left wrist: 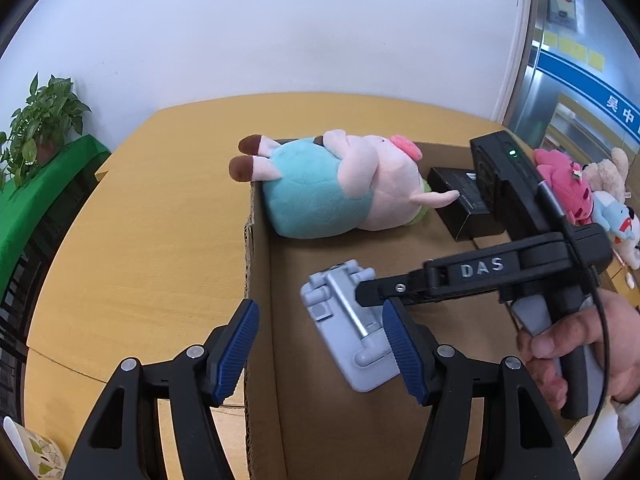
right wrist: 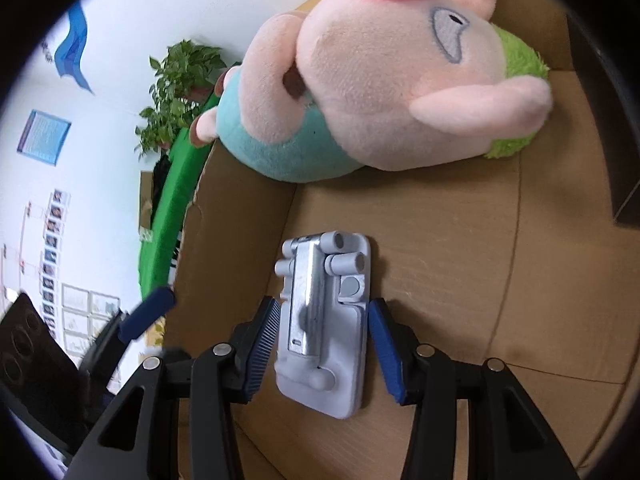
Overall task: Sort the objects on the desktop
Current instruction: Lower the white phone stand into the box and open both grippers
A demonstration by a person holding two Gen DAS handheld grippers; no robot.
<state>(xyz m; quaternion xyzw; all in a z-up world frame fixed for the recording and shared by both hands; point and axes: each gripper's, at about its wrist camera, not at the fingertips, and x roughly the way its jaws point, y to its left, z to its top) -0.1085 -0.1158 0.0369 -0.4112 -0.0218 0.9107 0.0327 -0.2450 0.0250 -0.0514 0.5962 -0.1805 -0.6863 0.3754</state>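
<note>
Phone stand (right wrist: 322,326), grey, folded, lies flat on floor of cardboard box (right wrist: 532,264). Right gripper (right wrist: 322,344) fingers spread either side of stand, pads just off its edges, not clamping. Left gripper (left wrist: 320,350) released, straddling box wall above desk (left wrist: 160,216). Pig plush (right wrist: 372,80) lies against box's far wall.

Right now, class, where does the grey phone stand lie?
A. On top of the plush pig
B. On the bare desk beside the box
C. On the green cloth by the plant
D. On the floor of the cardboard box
D: the phone stand lies flat on the floor of the cardboard box, between the open fingers of the right gripper, apart from the plush pig.
</note>
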